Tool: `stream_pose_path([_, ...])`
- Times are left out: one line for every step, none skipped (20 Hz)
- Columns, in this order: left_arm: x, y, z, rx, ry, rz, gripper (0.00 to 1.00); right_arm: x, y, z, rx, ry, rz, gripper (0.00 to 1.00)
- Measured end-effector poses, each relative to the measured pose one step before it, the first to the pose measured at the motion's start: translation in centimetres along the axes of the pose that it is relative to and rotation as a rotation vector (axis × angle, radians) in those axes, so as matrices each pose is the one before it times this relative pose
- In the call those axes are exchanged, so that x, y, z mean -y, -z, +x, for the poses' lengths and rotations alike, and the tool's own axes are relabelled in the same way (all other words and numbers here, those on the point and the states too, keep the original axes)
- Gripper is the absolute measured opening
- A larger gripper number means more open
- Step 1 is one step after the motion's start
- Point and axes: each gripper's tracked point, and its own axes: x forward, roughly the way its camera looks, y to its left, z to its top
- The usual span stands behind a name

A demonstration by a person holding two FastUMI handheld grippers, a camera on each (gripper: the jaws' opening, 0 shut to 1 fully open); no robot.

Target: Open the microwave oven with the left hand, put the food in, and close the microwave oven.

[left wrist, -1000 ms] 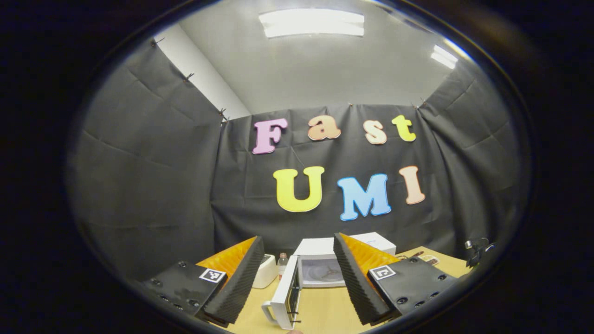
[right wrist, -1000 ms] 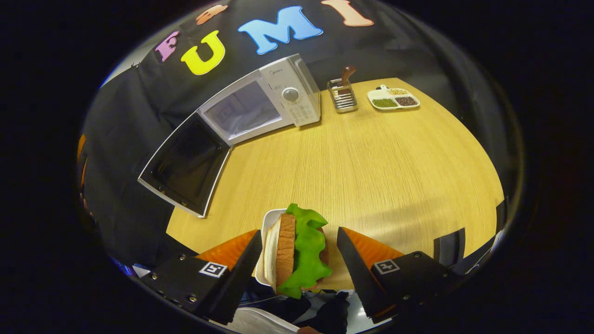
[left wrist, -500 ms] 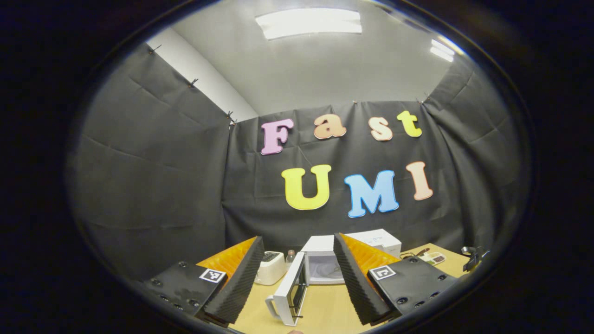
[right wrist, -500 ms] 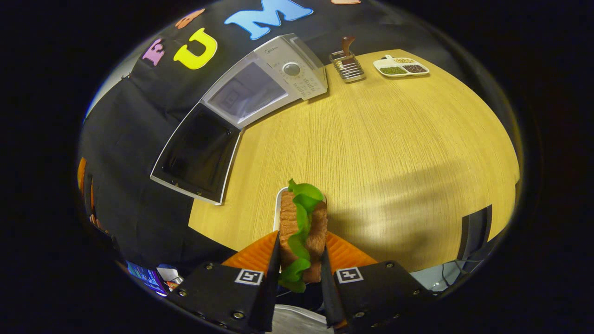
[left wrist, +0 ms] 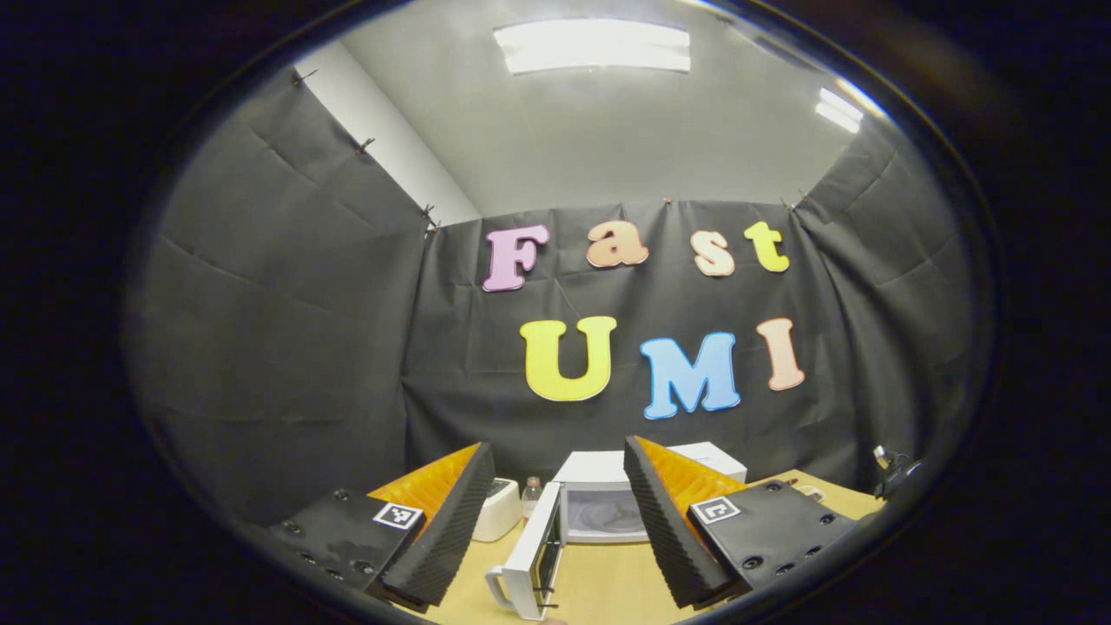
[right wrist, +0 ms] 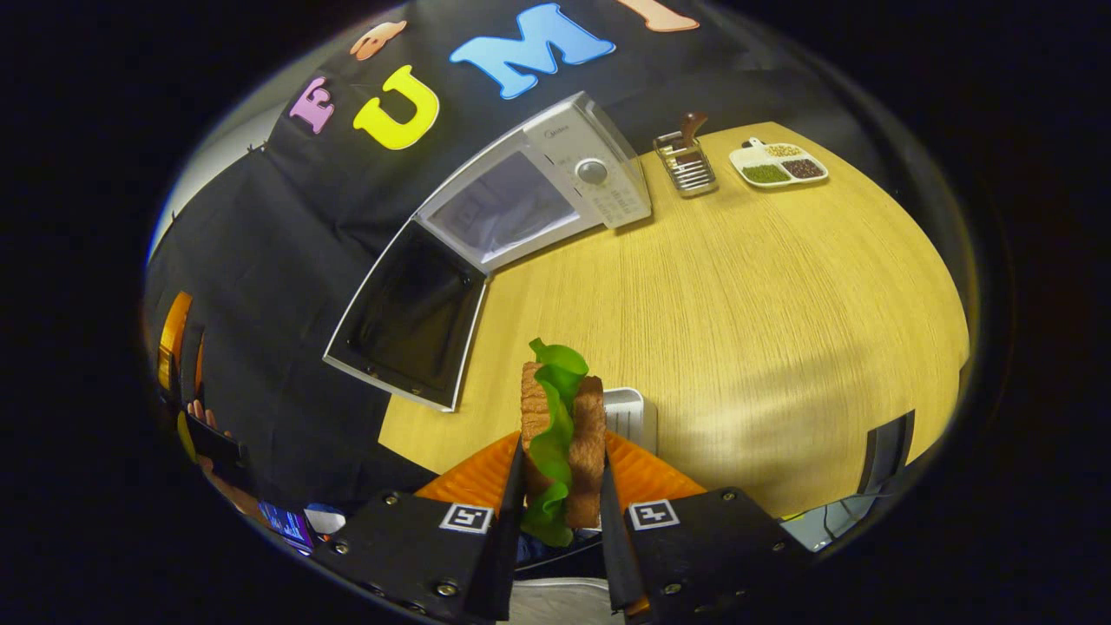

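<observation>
A white microwave oven (right wrist: 555,187) stands at the back of the wooden table (right wrist: 764,295), its door (right wrist: 408,317) swung wide to the left. In the left gripper view the microwave oven (left wrist: 599,499) shows its lit cavity, with the door (left wrist: 538,564) edge-on toward me. My left gripper (left wrist: 555,529) is open with nothing between its fingers, held back from the door. My right gripper (right wrist: 560,512) is shut on a sandwich (right wrist: 560,425) of brown bread and green lettuce, lifted above the near table edge. A white plate (right wrist: 634,417) lies just right of the sandwich.
A metal rack with a brown-handled tool (right wrist: 686,161) and a white divided dish of grains (right wrist: 777,165) stand at the back right. A white toaster (left wrist: 499,508) and a small bottle (left wrist: 529,495) stand left of the oven. The left gripper and a hand (right wrist: 187,365) show at far left.
My right gripper closed on the sandwich and lifted it off the white plate, moving it left. The left gripper stayed open and only swayed slightly.
</observation>
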Motion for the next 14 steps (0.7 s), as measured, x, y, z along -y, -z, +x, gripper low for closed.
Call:
stream_pose_path([-0.397, 0.154, 0.637, 0.00117, 0.009, -0.00894, 0.97, -0.744, -0.72, 0.258, 0.01955, 0.00439, -0.01097, 0.42])
stream_pose_path([-0.554, -0.076, 0.537, 0.00814, 0.00442, -0.00617, 0.97, -0.686, -0.787, 0.339, 0.01906, 0.00236, -0.01532, 0.42])
stream_pose_path([-0.751, 0.071, 0.557, 0.00314, 0.00346, -0.00524, 0.97, -0.552, -0.561, 0.427, 0.01589, 0.0073, -0.00878, 0.42])
stream_pose_path([-0.689, 0.163, 0.455, -0.0002, 0.00538, -0.00358, 0.97, -0.529, -0.602, 0.695, 0.01596, 0.00762, -0.00046, 0.42])
stream_pose_path([-0.848, 0.12, 0.535, 0.00173, 0.00016, -0.00028, 0.97, -0.548, -0.697, 0.587, 0.02244, 0.00201, 0.00452, 0.42])
stream_pose_path([-0.938, 0.078, 0.569, 0.00099, -0.00038, -0.00035, 0.96, -0.811, -0.638, 0.582, 0.02211, -0.00556, 0.00535, 0.42])
stream_pose_path([-0.844, 0.233, 0.646, -0.00177, -0.00081, -0.00362, 0.96, -0.929, -0.586, 0.584, 0.02247, -0.00623, 0.0079, 0.42])
stream_pose_path([-0.743, 0.165, 0.531, -0.00379, 0.0023, -0.00649, 0.96, -0.787, -0.526, 0.753, 0.02239, -0.00467, 0.00666, 0.42])
stream_pose_path([-0.8, 0.161, 0.596, -0.00182, 0.00114, -0.00439, 0.96, -0.835, -0.435, 0.696, 0.02197, -0.00604, 0.00293, 0.42])
stream_pose_path([-0.902, 0.049, 0.48, -0.00027, -0.00144, 0.00109, 0.96, -0.875, -0.51, 0.767, 0.02161, -0.00815, 0.00489, 0.42])
stream_pose_path([-0.848, 0.202, 0.507, -0.00067, -0.00147, 0.00633, 0.96, -0.926, -0.442, 0.797, 0.02039, -0.00713, 0.00663, 0.42])
stream_pose_path([-0.905, 0.151, 0.328, -0.00056, -0.0037, 0.00942, 0.96, -0.769, -0.437, 0.868, 0.02004, -0.00733, 0.00689, 0.42])
stream_pose_path([-0.851, 0.214, 0.549, -0.00214, -0.00303, 0.00606, 0.96, -0.761, -0.415, 0.862, 0.01968, -0.00678, 0.00519, 0.42])
stream_pose_path([-0.748, 0.234, 0.388, -0.0035, -0.00195, 0.00038, 0.95, -0.588, -0.365, 0.908, 0.01755, -0.00313, 0.00375, 0.42])
